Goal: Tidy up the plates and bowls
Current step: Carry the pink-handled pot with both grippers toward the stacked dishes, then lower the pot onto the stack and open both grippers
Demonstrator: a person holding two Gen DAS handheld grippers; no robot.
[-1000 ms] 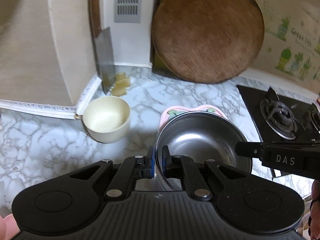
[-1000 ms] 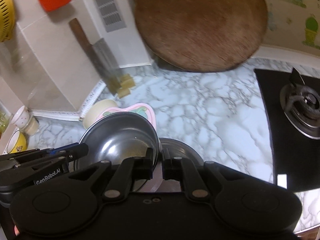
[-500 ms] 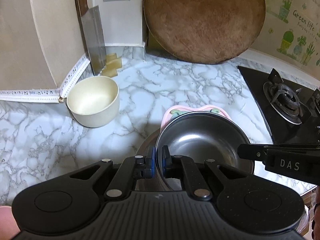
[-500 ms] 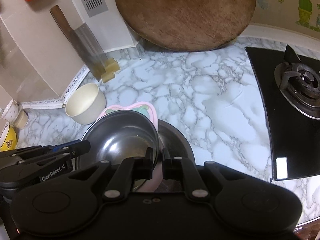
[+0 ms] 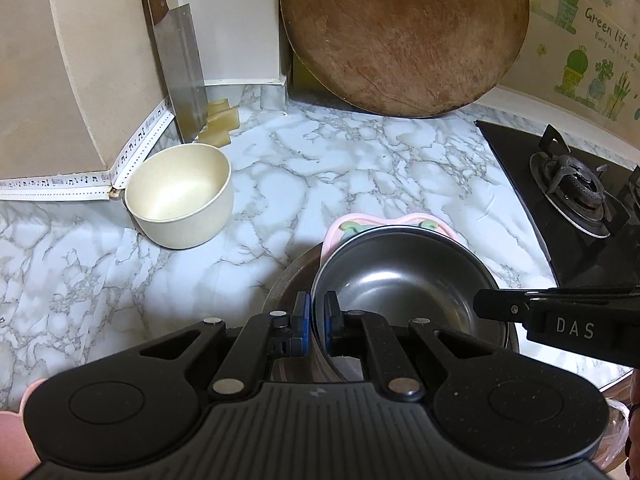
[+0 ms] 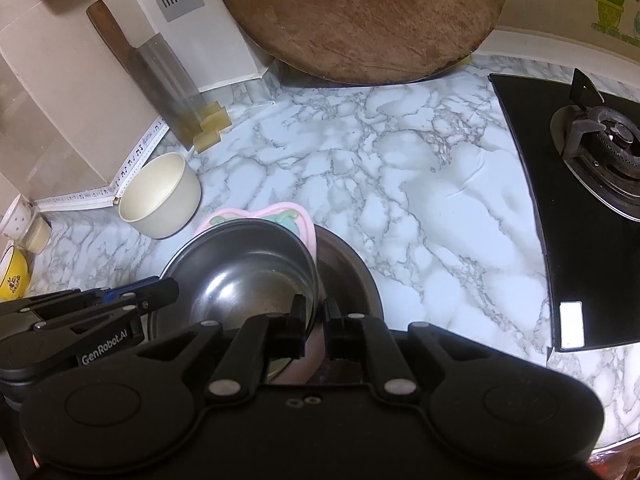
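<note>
A steel bowl (image 5: 404, 280) sits on a pink plate (image 5: 384, 222), which rests on a larger steel plate (image 5: 288, 284) on the marble counter. My left gripper (image 5: 316, 320) is shut on the steel bowl's left rim. My right gripper (image 6: 314, 320) is shut on the right rim of the same steel bowl (image 6: 244, 276); the pink plate (image 6: 264, 216) and the steel plate (image 6: 352, 276) show beneath it. A cream bowl (image 5: 180, 196) stands apart to the left, also in the right wrist view (image 6: 160, 196).
A round wooden board (image 5: 404, 32) and a cleaver (image 5: 180, 64) lean on the back wall. A black gas stove (image 5: 572, 200) is at the right. Small cups (image 6: 16, 232) and a yellow bowl (image 6: 12, 276) stand far left. Bare marble (image 6: 420, 200) lies between.
Both grippers with the steel bowl have drawn back toward the counter's near side and lowered. The cream bowl and back wall now look farther away.
</note>
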